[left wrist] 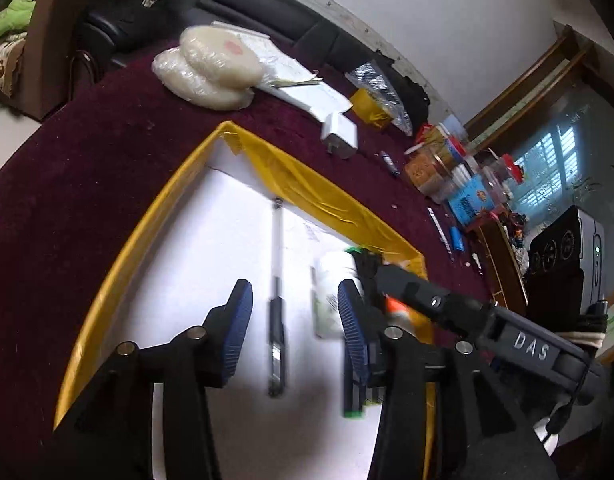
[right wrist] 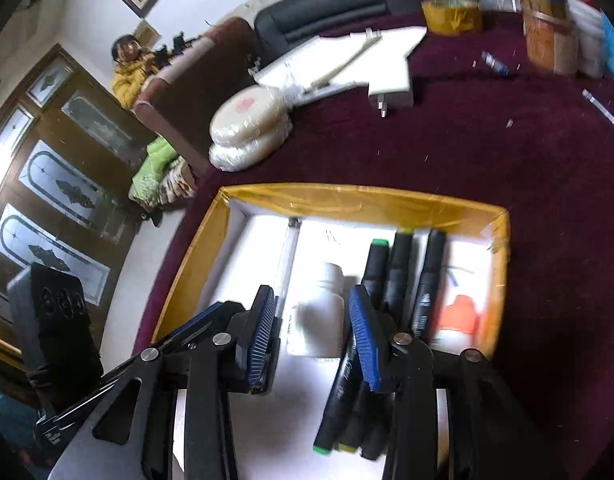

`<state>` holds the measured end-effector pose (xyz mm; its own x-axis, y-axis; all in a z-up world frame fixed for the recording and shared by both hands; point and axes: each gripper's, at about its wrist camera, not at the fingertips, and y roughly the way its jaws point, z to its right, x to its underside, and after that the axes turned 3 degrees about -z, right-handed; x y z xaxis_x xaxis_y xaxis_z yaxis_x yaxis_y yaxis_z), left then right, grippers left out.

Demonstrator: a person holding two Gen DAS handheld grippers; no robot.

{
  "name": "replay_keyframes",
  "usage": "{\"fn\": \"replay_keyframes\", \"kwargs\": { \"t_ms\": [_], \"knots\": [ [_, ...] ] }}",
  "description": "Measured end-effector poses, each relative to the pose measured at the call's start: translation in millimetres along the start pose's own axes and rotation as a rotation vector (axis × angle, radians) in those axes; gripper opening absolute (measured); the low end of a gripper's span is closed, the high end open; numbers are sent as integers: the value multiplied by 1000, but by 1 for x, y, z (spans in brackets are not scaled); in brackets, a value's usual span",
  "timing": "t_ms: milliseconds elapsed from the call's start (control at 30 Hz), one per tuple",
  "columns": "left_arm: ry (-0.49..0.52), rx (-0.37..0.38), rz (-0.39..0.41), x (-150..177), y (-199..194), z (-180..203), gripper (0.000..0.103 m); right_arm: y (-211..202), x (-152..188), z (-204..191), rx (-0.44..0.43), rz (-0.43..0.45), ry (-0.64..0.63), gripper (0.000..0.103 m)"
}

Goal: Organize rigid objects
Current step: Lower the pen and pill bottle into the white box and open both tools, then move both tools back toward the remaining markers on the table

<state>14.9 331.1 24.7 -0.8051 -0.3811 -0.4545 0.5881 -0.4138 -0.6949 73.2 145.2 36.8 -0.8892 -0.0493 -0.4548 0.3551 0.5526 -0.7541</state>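
Both grippers hover over the yellow-edged tray (right wrist: 387,200), fingers wide and empty; the left gripper (left wrist: 295,332) straddles the pen (left wrist: 277,300), the right gripper (right wrist: 313,336) the white bottle (right wrist: 321,312), likely to straighten them beside the markers (right wrist: 391,280)

Left gripper (left wrist: 293,320) open over pen (left wrist: 277,304) — bottle (left wrist: 331,292), seemingly, beside.

A white charger (right wrist: 390,90) and tape roll (right wrist: 451,16) on maroon cloth (right wrist: 507,152)

The letters "DAS" stand in white on the dark body of the right gripper (left wrist: 407,304), seen from the left wrist view. Print on the markers (right wrist: 391,280) is too blurred to read.
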Motion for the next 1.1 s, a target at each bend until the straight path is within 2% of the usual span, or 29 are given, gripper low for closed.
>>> {"fn": "replay_keyframes", "kwargs": {
  "t_ms": [67, 167, 267, 367, 500, 633, 767, 867, 933, 1100],
  "knots": [
    [11, 8, 2, 6, -9, 12, 44, -19, 4, 4, 2, 40, -12, 39],
    [35, 37, 10, 16, -21, 35, 56, -45, 10, 15, 12, 99, -25, 42],
    [70, 78, 22, 30, -35, 65, 61, -70, 18, 31, 29, 151, -26, 47],
    [112, 128, 14, 46, -40, 97, 70, -102, 28, 65, 66, 208, -4, 49],
    [188, 157, -21, 69, -26, 137, 70, -139, 38, 127, 132, 277, 93, 49],
    [247, 108, -84, 85, 5, 167, 70, -178, 48, 202, 176, 366, 241, 49],
    [310, 50, -120, 95, 28, 194, 70, -206, 53, 246, 250, 447, 274, 49],
    [399, -14, -125, 101, 46, 219, 69, -218, 57, 275, 316, 498, 277, 49],
    [495, -51, -125, 103, 64, 241, 69, -222, 61, 290, 304, 515, 300, 49],
    [649, -96, -128, 91, 111, 280, 69, -225, 71, 319, 172, 506, 406, 49]
  ]
}}
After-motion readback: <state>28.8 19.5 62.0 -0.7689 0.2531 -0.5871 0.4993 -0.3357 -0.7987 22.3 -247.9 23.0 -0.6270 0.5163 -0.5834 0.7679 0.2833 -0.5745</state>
